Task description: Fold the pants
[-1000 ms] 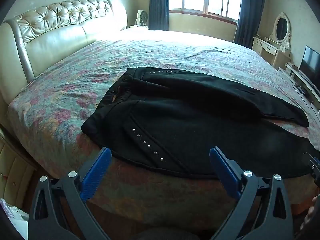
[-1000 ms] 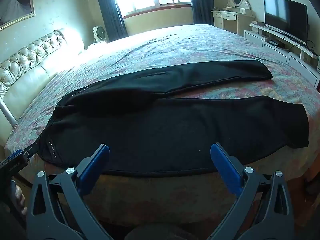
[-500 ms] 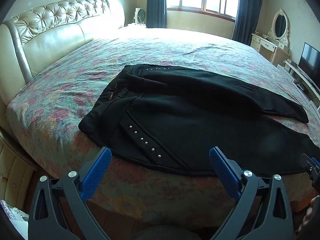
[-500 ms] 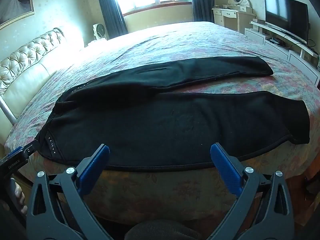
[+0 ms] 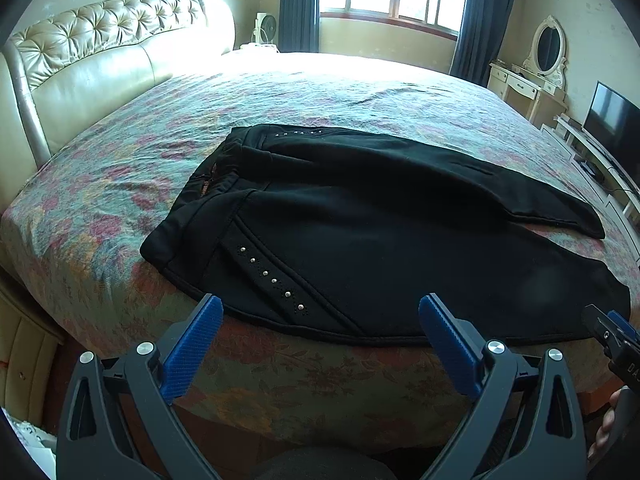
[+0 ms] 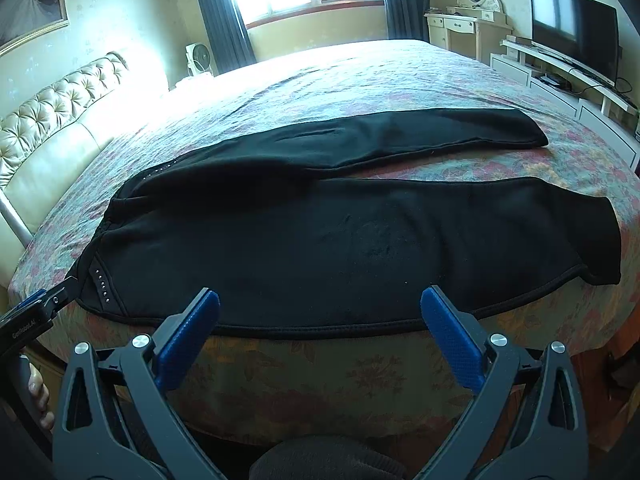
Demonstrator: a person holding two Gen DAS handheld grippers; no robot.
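Note:
Black pants lie spread flat on the bed, waistband to the left, both legs running right and splayed apart. A row of silver studs marks the near hip. My left gripper hangs open just short of the bed's front edge, facing the hip and waist area, nothing between its blue pads. Further right, my right gripper is open too, facing the near leg's hem edge. Each gripper shows at the margin of the other's view.
A floral bedspread covers the wide bed; a tufted cream headboard stands at the left. A dressing table with an oval mirror and a TV on a low white cabinet line the right wall. Window with dark curtains at the back.
Both grippers have risen and edged closer to the bed, so the pants sit lower and larger in view. Nothing has been gripped; the pants lie as before.

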